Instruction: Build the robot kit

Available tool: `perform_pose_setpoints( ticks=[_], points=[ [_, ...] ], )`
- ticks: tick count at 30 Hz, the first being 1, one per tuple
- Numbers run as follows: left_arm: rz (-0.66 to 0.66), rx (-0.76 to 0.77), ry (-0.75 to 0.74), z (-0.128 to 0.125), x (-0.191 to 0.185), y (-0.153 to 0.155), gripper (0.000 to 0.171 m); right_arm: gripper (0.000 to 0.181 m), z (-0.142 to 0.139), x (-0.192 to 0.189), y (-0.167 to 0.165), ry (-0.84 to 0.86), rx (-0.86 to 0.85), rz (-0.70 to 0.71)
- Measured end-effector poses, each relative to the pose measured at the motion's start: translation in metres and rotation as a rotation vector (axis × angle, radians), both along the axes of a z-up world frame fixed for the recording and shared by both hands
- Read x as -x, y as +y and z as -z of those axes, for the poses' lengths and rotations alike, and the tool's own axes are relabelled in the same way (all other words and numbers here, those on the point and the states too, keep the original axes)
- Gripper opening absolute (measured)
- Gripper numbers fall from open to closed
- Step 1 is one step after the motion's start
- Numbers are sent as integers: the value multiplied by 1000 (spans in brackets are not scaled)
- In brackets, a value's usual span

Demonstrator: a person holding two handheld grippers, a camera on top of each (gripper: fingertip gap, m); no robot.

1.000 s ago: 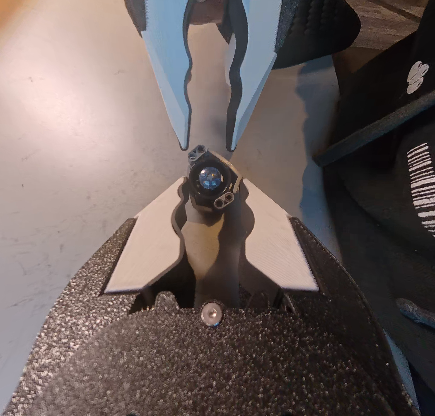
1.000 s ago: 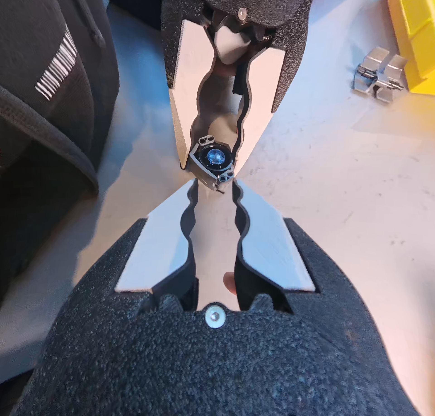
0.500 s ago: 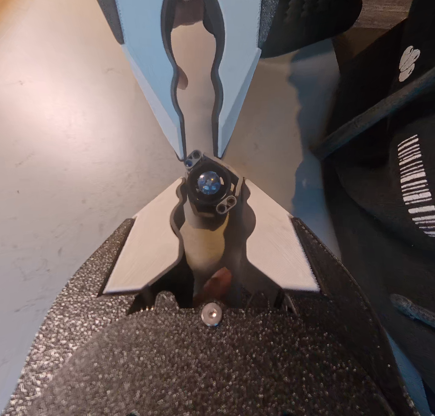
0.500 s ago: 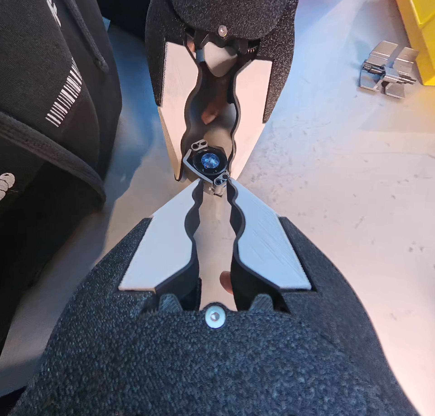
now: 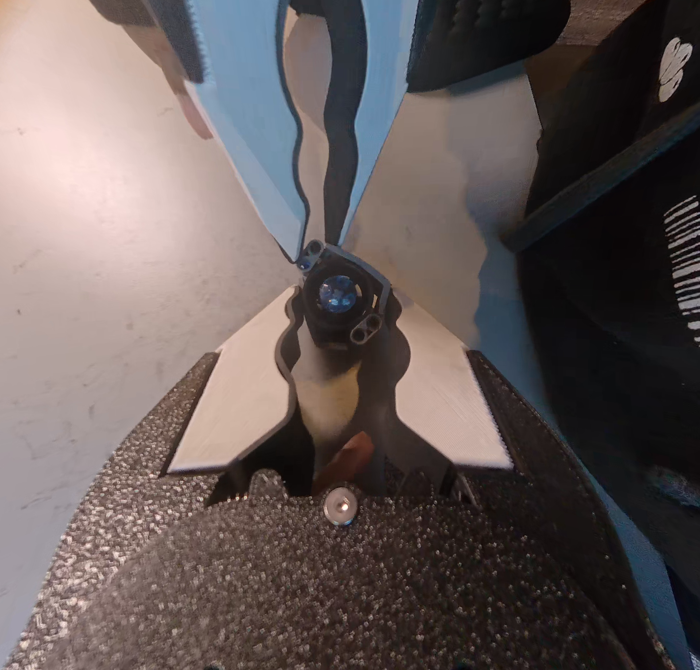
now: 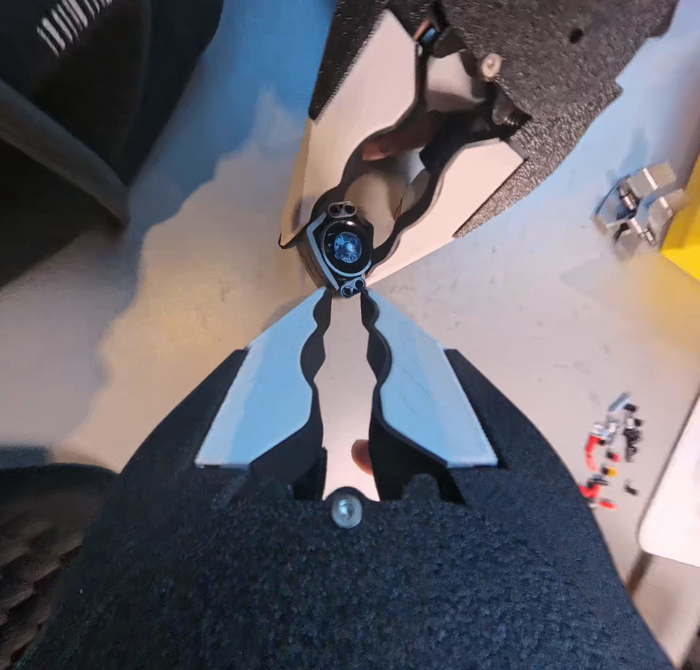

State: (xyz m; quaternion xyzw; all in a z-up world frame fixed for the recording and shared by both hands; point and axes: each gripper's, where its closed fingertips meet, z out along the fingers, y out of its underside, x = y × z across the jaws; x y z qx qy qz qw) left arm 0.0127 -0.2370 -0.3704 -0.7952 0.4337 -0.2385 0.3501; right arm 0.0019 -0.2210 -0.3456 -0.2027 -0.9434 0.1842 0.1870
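A small black and grey part with a blue glassy centre (image 5: 338,296) is held above the pale table (image 5: 113,235). My left gripper (image 5: 342,299) is shut on its body from both sides. My right gripper (image 5: 320,252) comes in from the opposite side, tip to tip with the left one. Its narrow jaws pinch the small two-holed lug at the far end of the part. In the right wrist view the part (image 6: 345,248) sits in the left gripper (image 6: 333,260), and my right gripper (image 6: 345,291) grips its near lug (image 6: 352,283).
A black garment with white printed stripes (image 5: 644,273) lies along the right of the left wrist view and shows in the right wrist view (image 6: 75,83). A metal clamp piece (image 6: 640,205), a yellow bin (image 6: 685,235), small red and black parts (image 6: 613,447) and a white board (image 6: 678,481) are at the right. The tips of both grippers are at nearly the same place.
My right gripper has moved in towards the left one and narrowed its jaws onto the part's lug. The right wrist view has rolled. The left gripper keeps its hold.
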Motion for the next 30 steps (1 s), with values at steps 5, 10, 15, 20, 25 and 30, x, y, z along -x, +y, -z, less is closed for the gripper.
perform_pose_setpoints(
  ticks=[5,10,15,20,25,30],
  points=[
    [6,0,1,0,0,-1,42,15,0,1,0,100,-143,-101],
    [10,1,0,0,1,-1,42,15,1,1,2,194,-239,-141],
    [14,-4,4,0,0,-1,42,19,1,-1,1,243,-279,-158],
    [15,-5,5,0,1,-1,42,19,0,-3,0,252,-298,-172],
    [16,-5,5,0,1,-1,42,22,2,-3,-3,247,-298,-180],
    [19,-9,7,0,0,-2,42,22,3,-3,-5,217,-280,-177]
  ],
)
